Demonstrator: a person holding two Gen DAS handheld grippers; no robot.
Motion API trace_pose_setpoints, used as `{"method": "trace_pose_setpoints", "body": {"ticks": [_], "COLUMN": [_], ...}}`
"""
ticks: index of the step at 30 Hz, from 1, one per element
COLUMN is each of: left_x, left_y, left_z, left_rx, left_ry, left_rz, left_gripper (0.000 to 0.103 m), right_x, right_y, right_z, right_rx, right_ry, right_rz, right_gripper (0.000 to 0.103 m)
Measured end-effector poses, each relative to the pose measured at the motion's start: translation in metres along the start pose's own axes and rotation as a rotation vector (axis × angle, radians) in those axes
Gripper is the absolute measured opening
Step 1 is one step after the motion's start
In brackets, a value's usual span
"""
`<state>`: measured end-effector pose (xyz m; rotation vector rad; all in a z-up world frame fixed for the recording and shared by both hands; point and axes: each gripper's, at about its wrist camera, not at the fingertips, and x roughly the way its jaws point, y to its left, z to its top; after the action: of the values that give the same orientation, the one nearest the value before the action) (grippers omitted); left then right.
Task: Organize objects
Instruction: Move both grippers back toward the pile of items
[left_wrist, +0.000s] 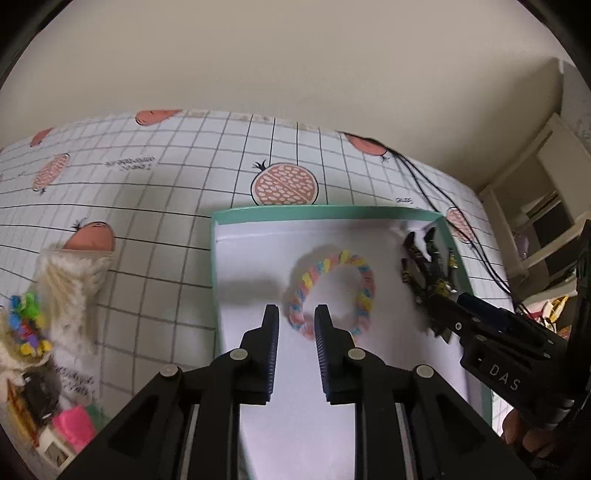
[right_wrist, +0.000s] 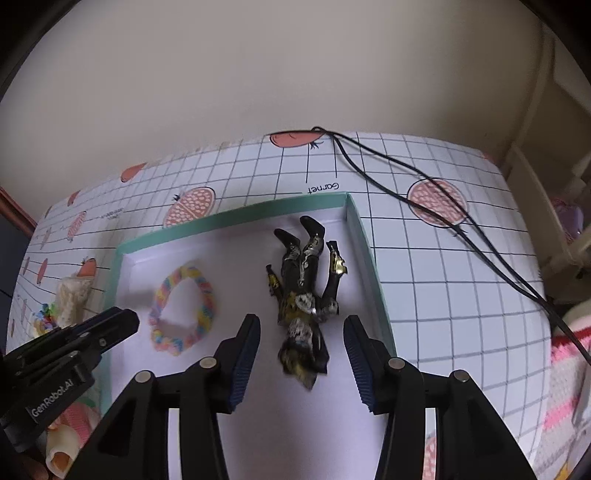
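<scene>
Shallow teal-rimmed cardboard box with white floor (left_wrist: 400, 212) (right_wrist: 236, 218) sitting on desk covered in white grid-lined cloth with pomegranate prints (left_wrist: 159, 206) (right_wrist: 443, 280)

Inside box: multicolour pastel braided loop bracelet (left_wrist: 332, 291) (right_wrist: 184, 310) lying flat mid-floor; black-and-gold toy action figure (left_wrist: 428, 269) (right_wrist: 306, 295) lying flat along right wall, boots toward far wall, head toward camera

Left gripper (left_wrist: 296, 321) (right_wrist: 122, 325) over box, fingers parted with narrow gap, nothing clamped; near edge of bracelet showing in the gap, contact can't be confirmed

Right gripper (right_wrist: 301, 339) (left_wrist: 443, 314) above figure's head end, fingers wide open, straddling it without touching; in left wrist view, body marked "DAS", tip overlapping the figure

Black cables (right_wrist: 424, 199) (left_wrist: 443, 206) trailing across cloth to right of box, outside it

Left of box on desk: cream knitted item (left_wrist: 70, 291) (right_wrist: 72, 295) with bunch of small multicolour beads (left_wrist: 26, 325) beside it, bright pink plastic block (left_wrist: 74, 424) nearer camera; all clear of box

Pink-and-white striped crochet piece (right_wrist: 565, 391) at right desk edge, partly cut off by frame

Plain beige wall (left_wrist: 295, 74) behind desk
</scene>
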<state>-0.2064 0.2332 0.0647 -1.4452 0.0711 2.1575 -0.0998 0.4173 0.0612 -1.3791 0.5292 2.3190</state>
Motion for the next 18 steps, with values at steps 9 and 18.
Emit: {"method": "trace_pose_setpoints", "body": {"ticks": [9, 18], "left_x": [-0.049, -0.075], "left_y": [0.023, 0.050], "left_z": [-0.025, -0.062], "left_rx": [-0.048, -0.088], "left_ry": [-0.065, -0.089], "left_rz": [0.020, 0.054], "left_gripper": [0.023, 0.057], "right_x": [-0.038, -0.052], "right_y": [0.020, 0.043], "right_z": [-0.036, -0.072], "right_rx": [0.019, 0.022], "right_ry": [-0.057, -0.082], "right_rz": [0.015, 0.008], "right_gripper": [0.051, 0.065]}}
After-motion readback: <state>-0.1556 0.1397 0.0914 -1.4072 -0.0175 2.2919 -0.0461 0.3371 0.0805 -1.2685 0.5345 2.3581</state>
